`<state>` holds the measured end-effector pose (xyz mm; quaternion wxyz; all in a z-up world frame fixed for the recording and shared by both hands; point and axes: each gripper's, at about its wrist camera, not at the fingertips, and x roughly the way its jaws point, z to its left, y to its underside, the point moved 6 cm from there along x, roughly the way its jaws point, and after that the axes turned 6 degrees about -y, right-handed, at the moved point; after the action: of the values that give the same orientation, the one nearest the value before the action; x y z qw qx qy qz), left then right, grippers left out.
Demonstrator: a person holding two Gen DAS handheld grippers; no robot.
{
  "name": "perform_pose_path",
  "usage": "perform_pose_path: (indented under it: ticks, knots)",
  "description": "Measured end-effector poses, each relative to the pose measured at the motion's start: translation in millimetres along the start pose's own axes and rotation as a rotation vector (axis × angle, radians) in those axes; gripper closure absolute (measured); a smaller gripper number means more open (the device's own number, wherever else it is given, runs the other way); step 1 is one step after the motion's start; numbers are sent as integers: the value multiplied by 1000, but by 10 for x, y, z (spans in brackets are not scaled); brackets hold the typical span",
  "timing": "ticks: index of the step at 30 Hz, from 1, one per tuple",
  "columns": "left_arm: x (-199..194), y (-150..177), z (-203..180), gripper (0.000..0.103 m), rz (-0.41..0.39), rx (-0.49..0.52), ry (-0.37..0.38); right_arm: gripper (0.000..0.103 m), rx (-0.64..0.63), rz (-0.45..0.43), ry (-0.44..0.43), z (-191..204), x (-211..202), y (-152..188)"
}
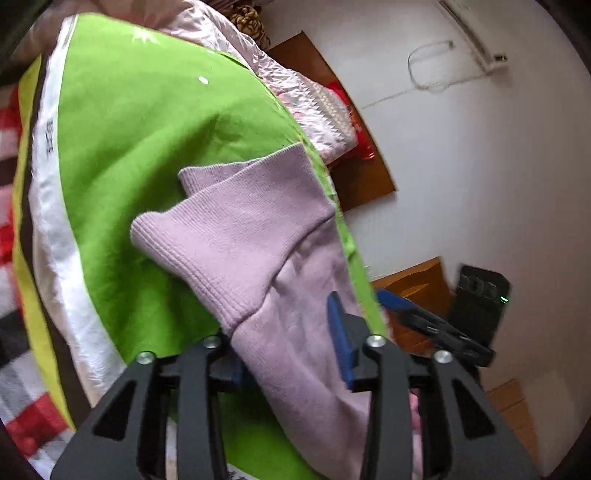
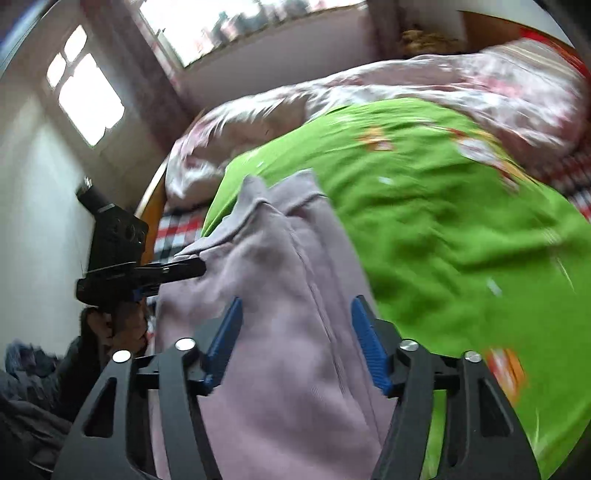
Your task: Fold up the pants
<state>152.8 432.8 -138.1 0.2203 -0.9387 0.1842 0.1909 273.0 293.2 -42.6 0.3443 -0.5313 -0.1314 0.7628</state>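
Observation:
Lilac knit pants (image 1: 255,236) lie on a green cloth (image 1: 147,147) spread over the bed. In the left wrist view the two ribbed cuffs lie stacked, and my left gripper (image 1: 291,339) stands open with the leg fabric passing between its blue pads (image 1: 341,339). The right gripper's fingers (image 1: 436,321) show at the right. In the right wrist view my right gripper (image 2: 295,339) is open over the pants (image 2: 273,295), with fabric between the pads. The left gripper (image 2: 173,271) comes in from the left at the pants' edge. This view is blurred.
A pink floral quilt (image 2: 369,88) is bunched at the head of the bed. A red checked blanket (image 1: 14,332) lies under the green cloth. A wooden headboard (image 1: 354,147) and white wall (image 1: 480,184) stand behind. A window (image 2: 240,22) and dark clothes (image 2: 29,387) show in the right wrist view.

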Motion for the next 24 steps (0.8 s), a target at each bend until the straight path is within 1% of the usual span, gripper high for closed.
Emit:
perform_pose_path:
  ticks: [4, 5, 6, 8, 9, 10, 11, 13, 14, 15, 17, 18, 19, 20, 21, 22, 23, 24]
  knots:
    - [17, -46, -23, 60, -6, -33, 19, 49, -43, 69, -5, 38, 447, -219]
    - [-24, -49, -27, 60, -9, -39, 22, 49, -39, 81, -19, 42, 521, -242]
    - [-70, -44, -33, 60, -11, -48, 26, 49, -33, 89, -55, 53, 611, -264]
    - [-153, -5, -2, 64, -21, -55, 22, 50, -44, 95, -75, 62, 699, -270]
    - [-204, -33, 1, 69, -20, -52, 15, 54, -44, 92, -73, 53, 724, -257]
    - [-199, -36, 11, 91, -14, -39, -4, 75, -46, 75, -62, 42, 701, -252]
    - [-251, -48, 21, 96, -10, -21, -22, 93, -50, 55, -41, 15, 640, -259]
    - [-337, -73, -239, 96, -37, 103, -74, 94, -50, -7, -21, 44, 447, -287]
    - [-380, -92, -373, 96, -54, 160, -89, 94, -87, -53, 3, 149, 276, -321]
    - [-447, -145, -612, 96, -89, 253, -108, 94, -115, -80, 22, 227, 160, -364]
    - [-563, -281, -1014, 96, -158, 381, -110, 94, -152, -159, 64, 347, -161, -529]
    - [-597, -349, -1154, 96, -176, 412, -97, 94, -157, -189, 79, 346, -273, -614]
    - [-590, -416, -1261, 96, -180, 428, -87, 94, -165, -212, 94, 335, -382, -694]
    - [-539, -496, -1311, 96, -172, 434, -103, 94, -166, -229, 109, 305, -460, -761]
    - [-466, -519, -1282, 96, -162, 427, -129, 94, -139, -233, 106, 237, -482, -807]
    - [-395, -540, -1209, 96, -143, 408, -154, 94, -109, -217, 91, 168, -417, -813]
    - [-289, -533, -1096, 95, -113, 381, -178, 94, -96, -196, 100, 92, -321, -797]
    - [-160, -500, -885, 94, -71, 339, -224, 94, -93, -143, 119, -2, -118, -726]
